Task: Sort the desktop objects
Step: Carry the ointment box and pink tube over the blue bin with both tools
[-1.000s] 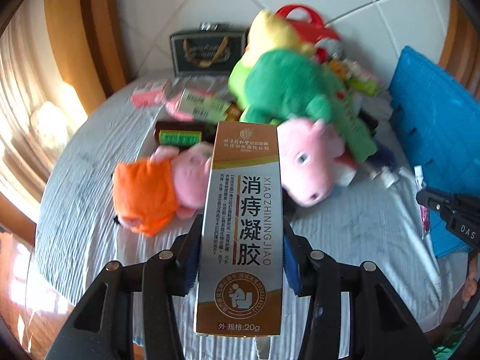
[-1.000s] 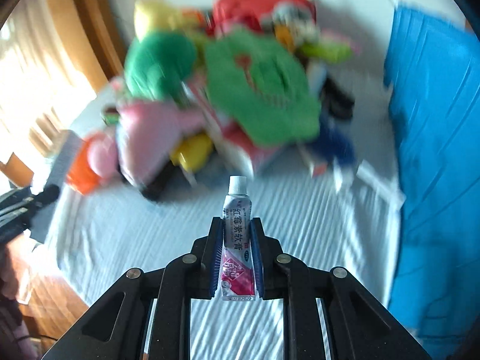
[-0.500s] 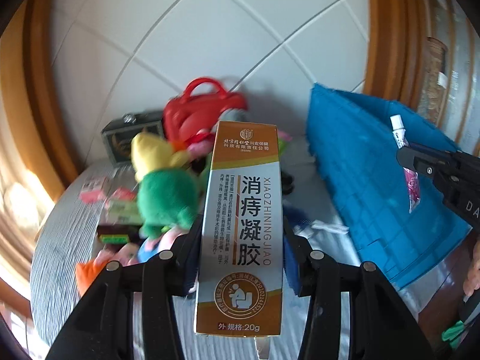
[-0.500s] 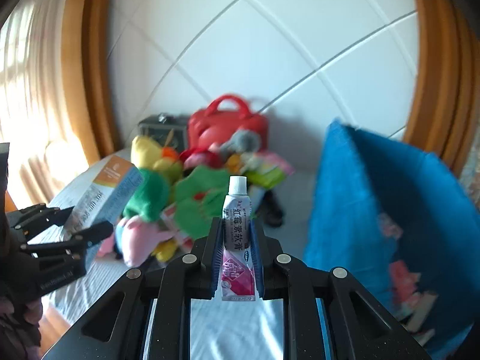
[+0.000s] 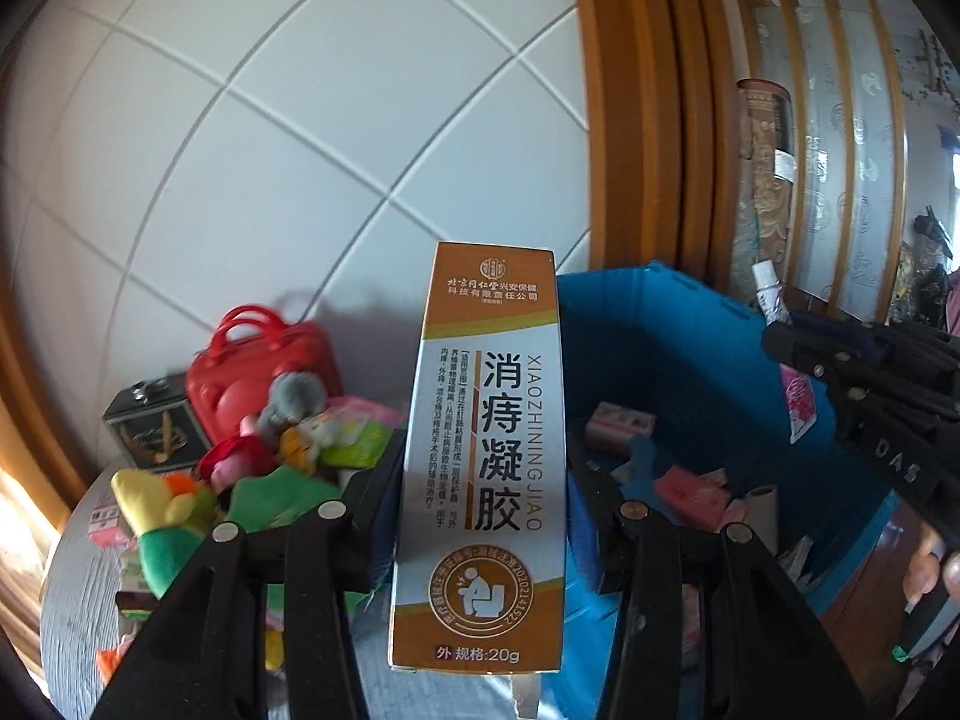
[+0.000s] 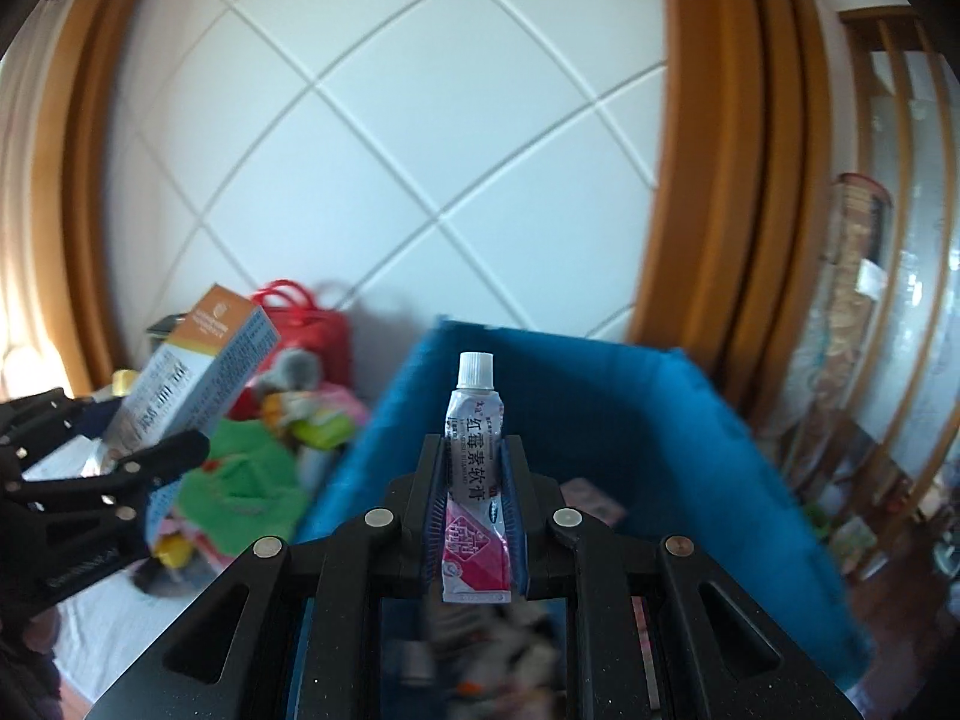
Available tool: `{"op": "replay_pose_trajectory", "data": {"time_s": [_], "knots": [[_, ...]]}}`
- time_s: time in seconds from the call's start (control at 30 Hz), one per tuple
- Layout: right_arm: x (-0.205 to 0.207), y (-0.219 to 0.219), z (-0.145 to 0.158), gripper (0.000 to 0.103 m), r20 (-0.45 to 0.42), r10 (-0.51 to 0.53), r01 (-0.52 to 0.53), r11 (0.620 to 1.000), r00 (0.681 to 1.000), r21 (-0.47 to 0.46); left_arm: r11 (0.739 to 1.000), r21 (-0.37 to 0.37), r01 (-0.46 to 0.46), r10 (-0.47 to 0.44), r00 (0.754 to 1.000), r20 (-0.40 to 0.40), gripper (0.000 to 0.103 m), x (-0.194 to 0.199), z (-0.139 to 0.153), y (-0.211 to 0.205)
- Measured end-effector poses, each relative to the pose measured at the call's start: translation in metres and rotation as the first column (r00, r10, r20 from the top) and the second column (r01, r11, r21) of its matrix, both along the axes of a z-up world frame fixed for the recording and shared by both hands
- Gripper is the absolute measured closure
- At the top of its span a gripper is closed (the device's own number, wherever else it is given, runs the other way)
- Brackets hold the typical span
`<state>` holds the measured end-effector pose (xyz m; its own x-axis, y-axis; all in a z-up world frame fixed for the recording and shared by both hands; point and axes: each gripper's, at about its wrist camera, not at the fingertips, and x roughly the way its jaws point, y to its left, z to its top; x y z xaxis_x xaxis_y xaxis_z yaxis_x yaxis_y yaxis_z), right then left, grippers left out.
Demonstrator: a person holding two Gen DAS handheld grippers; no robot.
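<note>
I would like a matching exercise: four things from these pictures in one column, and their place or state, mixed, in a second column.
Things:
1. box
2. tube
3. red bag
4. blue bin

Places:
a. against the tiled wall
b. in the right gripper
c. holds small packets
d. in the left gripper

Pairs: 1-d, 2-b, 3-a, 4-c
</note>
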<state>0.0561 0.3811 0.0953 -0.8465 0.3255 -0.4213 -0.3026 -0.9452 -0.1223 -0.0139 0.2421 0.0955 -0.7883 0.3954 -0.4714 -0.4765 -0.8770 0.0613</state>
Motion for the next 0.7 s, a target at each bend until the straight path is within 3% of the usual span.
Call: {"op": "replay_pose_trajectory", "data": {"time_s": [0.17,0.37,0.57,0.7], "knots": [[-0.004,0.067,-0.006,0.085,0.108,-0.021,0.020,1.000,0.994,0.015,0.999,-0.018,0.038,-0.037,0.996,0.080,0.057,-0.007,0.005,0.076],[-0.018,0.122,-0.038,0.085,0.290,-0.013,-0.002,0.999,0.957,0.050,0.992,-0.096,0.086,-0.061,0.970,0.237,0.057,-0.018,-0.029,0.151],[-0.037,0.161,-0.072,0.085,0.430,0.039,-0.042,0.999,0.902,-0.003,0.979,-0.176,0.105,-0.032,0.927,0.373,0.057,-0.034,-0.066,0.193],[-0.046,0.173,-0.090,0.085,0.521,0.054,-0.069,0.998,0.852,0.009,0.957,-0.262,0.122,-0.002,0.909,0.416,0.057,-0.038,-0.083,0.212]]}}
